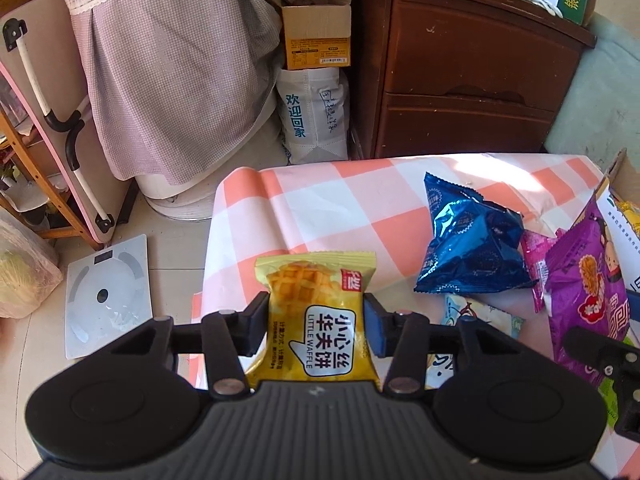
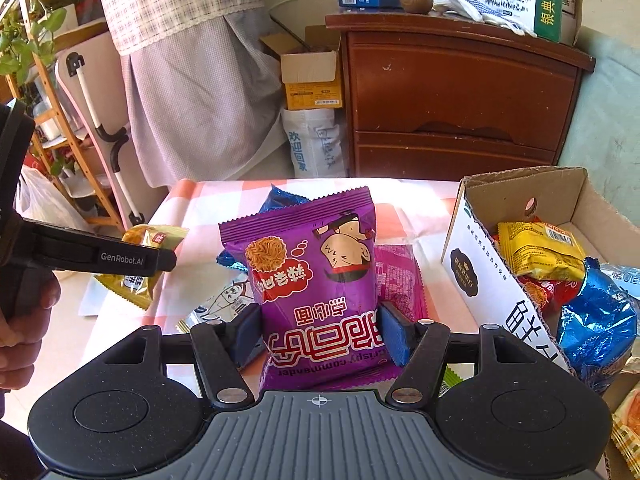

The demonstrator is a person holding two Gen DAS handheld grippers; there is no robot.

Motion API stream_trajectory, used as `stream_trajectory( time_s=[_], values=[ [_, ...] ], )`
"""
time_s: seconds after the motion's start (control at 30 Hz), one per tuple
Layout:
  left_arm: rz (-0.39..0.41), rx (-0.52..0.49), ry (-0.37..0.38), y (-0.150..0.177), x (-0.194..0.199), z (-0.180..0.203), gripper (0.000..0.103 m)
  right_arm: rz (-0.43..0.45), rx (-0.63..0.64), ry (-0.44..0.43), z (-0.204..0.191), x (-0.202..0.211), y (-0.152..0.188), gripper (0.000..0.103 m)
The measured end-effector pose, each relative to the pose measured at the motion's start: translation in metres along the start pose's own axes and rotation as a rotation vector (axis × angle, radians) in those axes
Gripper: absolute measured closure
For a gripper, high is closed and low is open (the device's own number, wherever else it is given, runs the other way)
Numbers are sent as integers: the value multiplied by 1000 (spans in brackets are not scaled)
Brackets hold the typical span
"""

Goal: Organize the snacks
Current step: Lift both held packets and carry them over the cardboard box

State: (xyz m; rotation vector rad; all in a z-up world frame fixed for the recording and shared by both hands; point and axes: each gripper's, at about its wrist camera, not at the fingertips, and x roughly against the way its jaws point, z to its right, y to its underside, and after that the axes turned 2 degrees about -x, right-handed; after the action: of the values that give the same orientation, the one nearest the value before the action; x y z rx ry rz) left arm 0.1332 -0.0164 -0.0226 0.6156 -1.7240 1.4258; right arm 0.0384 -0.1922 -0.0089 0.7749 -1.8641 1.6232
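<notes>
My left gripper (image 1: 316,320) is shut on a yellow Little Waffle packet (image 1: 316,300) and holds it above the near left part of the pink-checked table (image 1: 320,196). The same packet (image 2: 154,240) shows in the right wrist view, at the left. My right gripper (image 2: 320,332) is shut on a purple crispy noodle packet (image 2: 312,264), which also shows in the left wrist view (image 1: 588,276). A blue foil packet (image 1: 472,240) lies mid-table. A cardboard box (image 2: 472,272) at the right holds a yellow packet (image 2: 540,252) and a blue one (image 2: 596,320).
A magenta packet (image 2: 400,280) and a white printed packet (image 2: 224,300) lie under the purple one. A brown drawer cabinet (image 2: 460,96) stands behind the table, with a white sack (image 1: 314,116) and a small carton (image 1: 316,36) beside it. A bathroom scale (image 1: 108,292) lies on the floor at left.
</notes>
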Motion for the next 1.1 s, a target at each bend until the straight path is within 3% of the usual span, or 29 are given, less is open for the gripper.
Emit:
stream_trajectory(
  time_s=[0.5,1.1],
  values=[
    [155,-160,-38,-6,26,42,56,55,20,46,11,20,-9,40],
    [274,-212,16,-22,51,103,56,148,-38,119,44,51,-20,40]
  ],
)
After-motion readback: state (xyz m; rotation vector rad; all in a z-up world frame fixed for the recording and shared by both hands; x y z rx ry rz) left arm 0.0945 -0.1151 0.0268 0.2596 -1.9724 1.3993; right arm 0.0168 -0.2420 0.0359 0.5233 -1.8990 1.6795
